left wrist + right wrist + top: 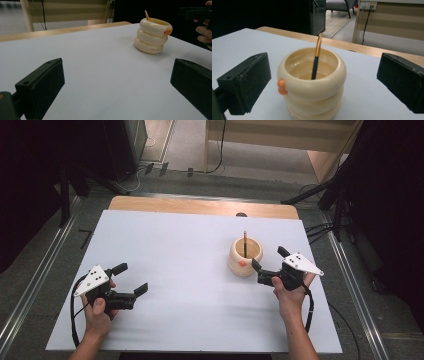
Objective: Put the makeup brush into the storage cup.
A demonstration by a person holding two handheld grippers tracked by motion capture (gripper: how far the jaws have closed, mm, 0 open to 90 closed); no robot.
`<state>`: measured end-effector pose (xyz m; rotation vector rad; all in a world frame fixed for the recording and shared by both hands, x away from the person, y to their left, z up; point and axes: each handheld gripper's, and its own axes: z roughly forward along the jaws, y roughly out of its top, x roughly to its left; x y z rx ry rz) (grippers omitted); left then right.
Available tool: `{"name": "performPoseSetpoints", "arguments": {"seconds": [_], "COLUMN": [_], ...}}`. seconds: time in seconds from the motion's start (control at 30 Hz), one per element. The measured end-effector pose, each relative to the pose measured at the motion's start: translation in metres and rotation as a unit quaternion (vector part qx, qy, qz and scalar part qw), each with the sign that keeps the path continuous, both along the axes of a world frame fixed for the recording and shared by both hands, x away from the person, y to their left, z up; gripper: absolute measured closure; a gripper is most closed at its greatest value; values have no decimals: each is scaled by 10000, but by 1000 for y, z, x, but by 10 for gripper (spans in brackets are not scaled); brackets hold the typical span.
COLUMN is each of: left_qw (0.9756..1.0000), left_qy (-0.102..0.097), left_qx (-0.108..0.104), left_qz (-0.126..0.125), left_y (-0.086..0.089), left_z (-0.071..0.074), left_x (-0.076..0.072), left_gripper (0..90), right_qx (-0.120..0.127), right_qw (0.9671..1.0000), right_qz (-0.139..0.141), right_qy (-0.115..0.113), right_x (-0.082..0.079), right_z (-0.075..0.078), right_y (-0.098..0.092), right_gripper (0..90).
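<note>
Pen [315,62] stands in the cup [244,256] — right tool [270,264], jaws apart, looks done; next, back away. Left tool [131,279] gapes empty.

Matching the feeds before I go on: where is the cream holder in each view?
High view: holder right of centre, just left of the right gripper.
Left gripper view: upper right, on the white table.
Right gripper view: centre, between the open jaws.
Shared landmark: its orange knob.

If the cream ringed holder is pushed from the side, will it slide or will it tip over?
The holder looks squat with a wide base, so it would probably slide on the smooth white table. Its glossy, rounded rings may slip between pads. The pen leaning inside would likely rattle or shift.
</note>
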<state>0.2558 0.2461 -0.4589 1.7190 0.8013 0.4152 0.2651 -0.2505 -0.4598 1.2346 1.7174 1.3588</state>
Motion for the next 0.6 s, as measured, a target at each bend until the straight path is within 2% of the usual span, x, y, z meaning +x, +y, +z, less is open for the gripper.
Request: {"name": "performPoseSetpoints", "arguments": {"seconds": [0.13, 0.6], "left_qw": [10000, 10000], "left_qy": [-42, -50], "left_qx": [39, -40], "left_qz": [8, 72], "left_y": [1, 4], "left_z": [0, -1], "left_x": [-2, -3], "left_gripper": [0, 0], "right_qx": [16, -5], "right_qw": [10000, 9999], "right_qz": [-84, -40], "right_qy": [22, 107], "right_x": [-7, -26], "right_z": [-3, -13], "right_y": [-6, -20], "right_gripper": [0, 0]}}
